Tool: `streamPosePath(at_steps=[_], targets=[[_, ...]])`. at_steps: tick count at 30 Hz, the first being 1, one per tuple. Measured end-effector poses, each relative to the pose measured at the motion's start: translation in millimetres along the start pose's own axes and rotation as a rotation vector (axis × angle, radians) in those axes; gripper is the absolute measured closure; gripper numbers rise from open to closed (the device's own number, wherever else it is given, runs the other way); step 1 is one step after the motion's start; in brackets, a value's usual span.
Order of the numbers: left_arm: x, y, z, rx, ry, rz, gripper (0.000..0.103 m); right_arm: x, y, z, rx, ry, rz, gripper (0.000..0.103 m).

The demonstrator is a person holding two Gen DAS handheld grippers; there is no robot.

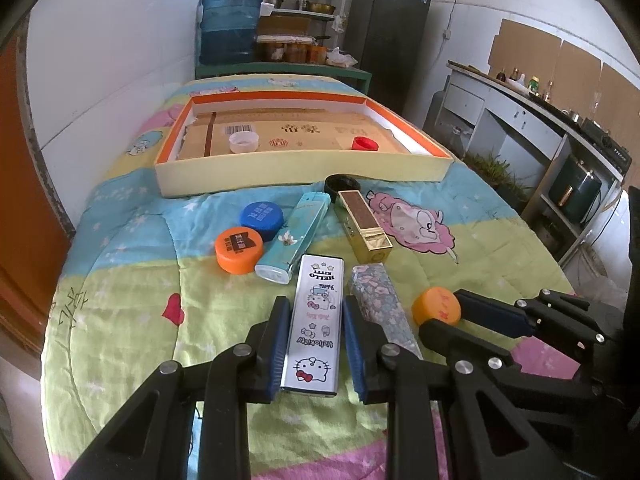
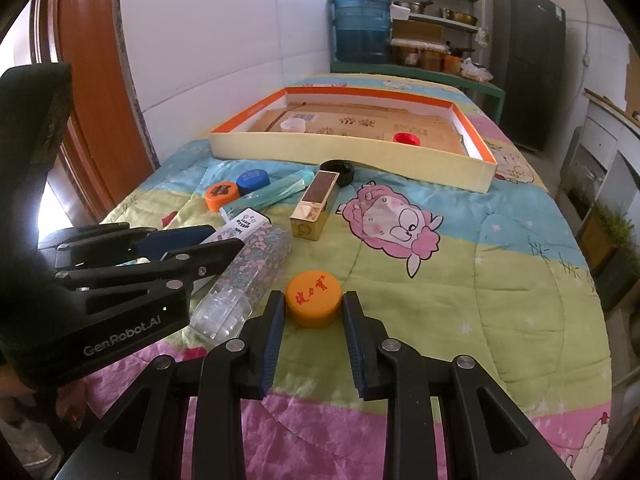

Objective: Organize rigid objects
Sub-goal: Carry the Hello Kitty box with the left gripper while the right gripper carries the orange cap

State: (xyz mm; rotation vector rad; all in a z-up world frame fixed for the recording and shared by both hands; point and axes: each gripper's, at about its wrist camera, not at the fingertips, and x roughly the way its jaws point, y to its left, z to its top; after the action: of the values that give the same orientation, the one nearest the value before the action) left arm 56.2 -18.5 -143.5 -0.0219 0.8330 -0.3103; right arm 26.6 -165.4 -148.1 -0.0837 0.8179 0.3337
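My left gripper (image 1: 315, 306) is shut on a white Hello Kitty case (image 1: 318, 320) that lies flat on the quilt, blue pads against its long sides. The right gripper (image 2: 314, 298) is shut on a plain orange cap (image 2: 314, 298) resting on the quilt, also visible as the orange cap (image 1: 436, 304) in the left wrist view. Between them lies a floral case (image 1: 380, 308). Further back lie a teal case (image 1: 296, 236), a gold box (image 1: 362, 228), a black cap (image 1: 342, 184), a blue cap (image 1: 261, 218) and a printed orange cap (image 1: 239, 249).
A shallow cardboard tray (image 1: 304, 172) with an orange rim sits at the far end of the quilt, holding a white cap (image 1: 243, 142) and a red cap (image 1: 365, 144). A white wall runs along the left; shelves, a water jug and a fridge stand behind.
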Motion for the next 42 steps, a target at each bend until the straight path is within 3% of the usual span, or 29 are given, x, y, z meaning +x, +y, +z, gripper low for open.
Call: streamPosePath(at_steps=[22,42], targets=[[-24.9,2.0,13.9,-0.01,-0.045,-0.005,0.076,-11.5,-3.9,15.0,0.006,-0.035,0.004,0.073],[-18.7,9.3,56.2,-0.018,-0.057,-0.001,0.076,-7.6,-19.5,61.5,0.017,-0.06,0.006,0.073]])
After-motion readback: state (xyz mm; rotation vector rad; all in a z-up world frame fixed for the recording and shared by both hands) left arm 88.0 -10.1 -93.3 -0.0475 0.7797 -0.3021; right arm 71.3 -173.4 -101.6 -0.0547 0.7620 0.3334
